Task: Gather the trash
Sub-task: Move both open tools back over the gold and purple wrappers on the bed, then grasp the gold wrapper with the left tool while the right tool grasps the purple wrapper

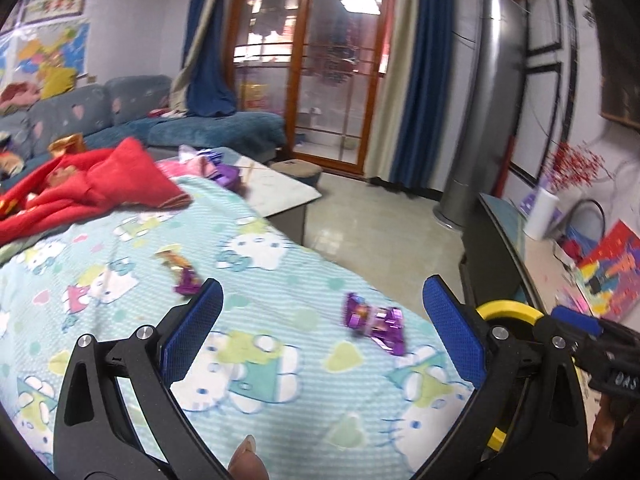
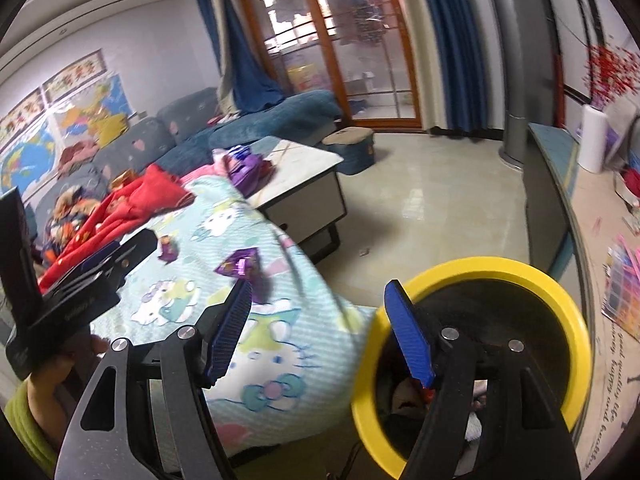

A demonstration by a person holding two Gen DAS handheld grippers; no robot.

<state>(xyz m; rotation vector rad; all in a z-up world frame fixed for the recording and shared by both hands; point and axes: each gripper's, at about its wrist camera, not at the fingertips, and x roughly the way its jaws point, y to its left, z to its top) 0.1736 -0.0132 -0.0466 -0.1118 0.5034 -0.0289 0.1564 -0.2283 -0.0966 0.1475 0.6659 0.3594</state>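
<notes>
A crumpled purple foil wrapper (image 1: 376, 322) lies on the cartoon-print blanket (image 1: 256, 380), ahead of my left gripper (image 1: 323, 284), which is open and empty. A gold and purple wrapper (image 1: 180, 270) lies further left, by the left fingertip. My right gripper (image 2: 319, 286) is open with nothing between its pads; its right finger (image 2: 408, 340) reaches over the yellow-rimmed black bin (image 2: 480, 268), which holds some scraps. The two wrappers (image 2: 240, 266) (image 2: 168, 250) show on the blanket beyond it. The left gripper (image 2: 100, 264) is held at the far left of the right wrist view.
A red cloth (image 1: 100, 184) is heaped at the blanket's far end. Beyond it stand a white-topped coffee table (image 2: 304, 160), a blue sofa (image 1: 212, 130) and a low stool (image 2: 352, 144). A grey tower unit (image 1: 484, 120) and a long counter (image 2: 560, 208) with a paper roll (image 2: 594, 136) line the right side.
</notes>
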